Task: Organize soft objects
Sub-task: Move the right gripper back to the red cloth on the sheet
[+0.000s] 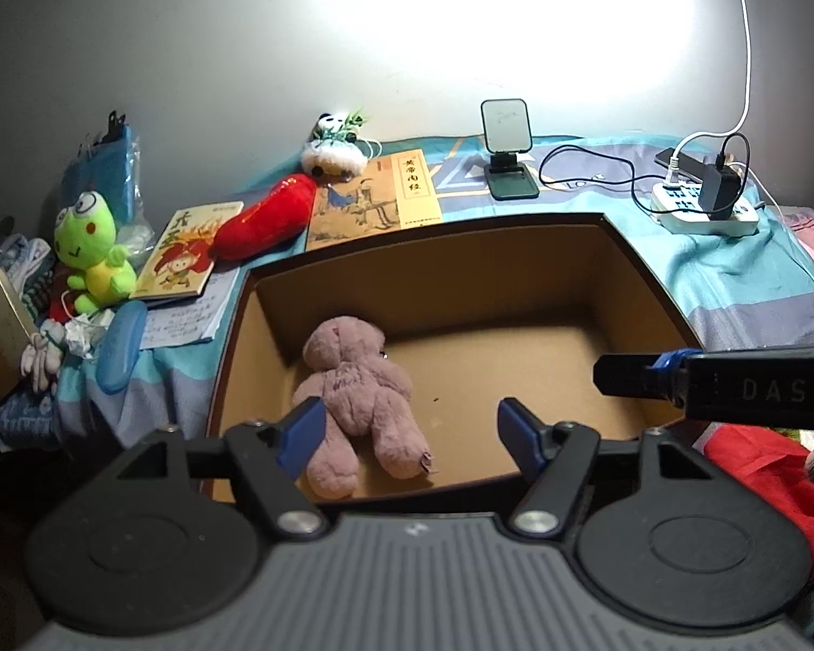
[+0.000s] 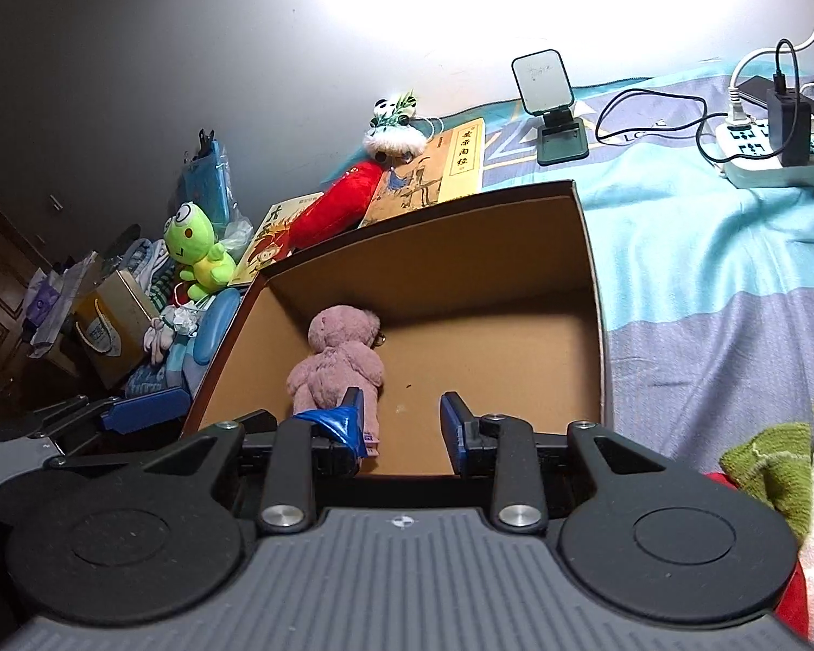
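Pink bear in box, beyond both empty, parted grippers

Both grippers same build: left gripper and right gripper have black linkage arms, silver pivot bolts, small screws at the finger mounts, blue pads. Grey ribbed housing between two round black discs, small logo at centre. Right one's left pad wrapped in blue tape. White "DAS" lettering on its side in the left view.
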`<state>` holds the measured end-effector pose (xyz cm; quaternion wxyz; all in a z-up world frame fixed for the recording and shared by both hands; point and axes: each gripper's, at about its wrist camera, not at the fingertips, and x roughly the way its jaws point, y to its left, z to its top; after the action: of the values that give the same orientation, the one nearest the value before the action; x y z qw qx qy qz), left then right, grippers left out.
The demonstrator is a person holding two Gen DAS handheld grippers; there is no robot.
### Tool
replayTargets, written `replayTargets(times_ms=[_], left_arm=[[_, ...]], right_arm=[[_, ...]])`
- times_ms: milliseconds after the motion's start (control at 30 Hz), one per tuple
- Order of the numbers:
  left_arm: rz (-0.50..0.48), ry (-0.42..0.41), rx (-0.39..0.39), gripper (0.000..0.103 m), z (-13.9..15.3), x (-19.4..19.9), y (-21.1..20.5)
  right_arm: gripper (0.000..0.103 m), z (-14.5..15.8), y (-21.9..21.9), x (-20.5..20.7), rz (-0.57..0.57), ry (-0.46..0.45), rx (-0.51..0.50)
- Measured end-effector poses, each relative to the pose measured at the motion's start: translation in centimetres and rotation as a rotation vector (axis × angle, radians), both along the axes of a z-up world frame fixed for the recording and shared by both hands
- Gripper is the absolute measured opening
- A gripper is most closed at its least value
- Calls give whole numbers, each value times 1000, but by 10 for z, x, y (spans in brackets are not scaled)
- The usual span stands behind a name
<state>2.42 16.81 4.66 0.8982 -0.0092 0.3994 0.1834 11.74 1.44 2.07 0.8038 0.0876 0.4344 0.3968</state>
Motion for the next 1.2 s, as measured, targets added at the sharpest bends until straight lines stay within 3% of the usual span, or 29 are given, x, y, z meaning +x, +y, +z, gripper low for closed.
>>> replayTargets(times_ms=[600, 1200], left_arm=[[61, 32, 11, 73, -10, -8, -70], [-40, 132, -34, 75, -41, 14, -110]], right_arm=[[15, -6, -70, -12, 74, 9, 6], [15, -28, -133, -5, -32, 97, -1]])
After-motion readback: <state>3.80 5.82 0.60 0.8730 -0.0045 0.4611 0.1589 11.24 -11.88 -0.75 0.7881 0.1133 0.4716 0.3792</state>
